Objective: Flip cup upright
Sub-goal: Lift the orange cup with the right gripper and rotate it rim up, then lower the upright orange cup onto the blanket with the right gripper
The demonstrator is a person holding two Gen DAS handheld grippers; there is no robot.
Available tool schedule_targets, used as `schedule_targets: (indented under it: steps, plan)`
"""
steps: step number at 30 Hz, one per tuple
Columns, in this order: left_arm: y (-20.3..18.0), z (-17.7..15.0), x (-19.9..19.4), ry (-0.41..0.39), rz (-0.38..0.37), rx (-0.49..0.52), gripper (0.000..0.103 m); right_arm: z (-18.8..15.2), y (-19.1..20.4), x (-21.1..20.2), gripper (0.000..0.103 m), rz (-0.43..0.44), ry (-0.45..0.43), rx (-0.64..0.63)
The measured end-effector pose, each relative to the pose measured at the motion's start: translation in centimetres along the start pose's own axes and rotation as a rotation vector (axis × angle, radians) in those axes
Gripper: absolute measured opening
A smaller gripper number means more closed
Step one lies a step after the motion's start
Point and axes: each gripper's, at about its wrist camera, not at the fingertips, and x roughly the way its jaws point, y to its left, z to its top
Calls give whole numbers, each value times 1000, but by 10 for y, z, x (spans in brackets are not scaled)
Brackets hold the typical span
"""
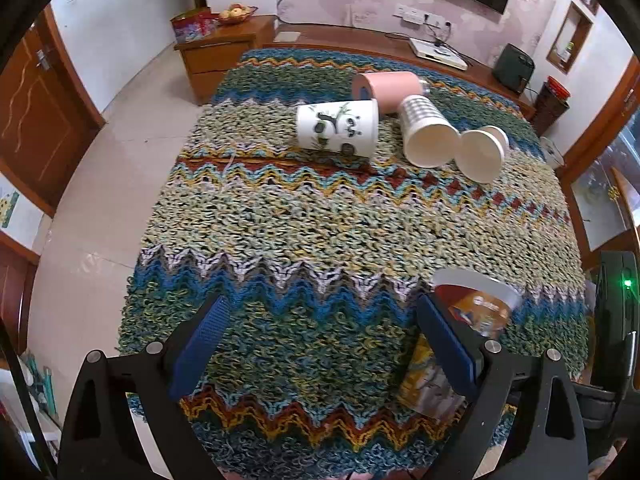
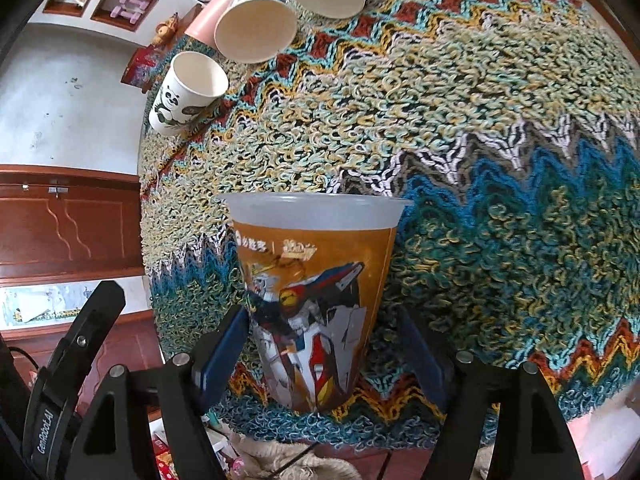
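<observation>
The left black two-finger gripper with blue ribbed pads (image 1: 320, 344) is spread wide, nothing between its fingers, its right finger (image 1: 448, 344) angled inward. The right black two-finger gripper with blue pads (image 2: 324, 344) is parted too, both fingers apart from what stands between them

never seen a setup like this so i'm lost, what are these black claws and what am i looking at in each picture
There is no robot here. A person holds a two-finger gripper in each hand, each with a fisheye camera looking along its fingers. The left view shows the left gripper open and empty above a knitted cloth. On the cloth a panda cup, a ribbed cup and a white cup lie on their sides. The right view shows the right gripper with a printed plastic cup between its open fingers, with a gap at one side.
</observation>
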Motion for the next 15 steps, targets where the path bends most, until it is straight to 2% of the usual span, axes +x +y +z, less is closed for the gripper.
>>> schedule_targets:
  steps: [6,15]
  plan:
    - [-15,6,-2,28,-56,66,96,-12,-6,-20,77,-20,-35,-46]
    - [-48,16,21,142,-135,224,96,-27,-5,-19,77,-10,-38,-66]
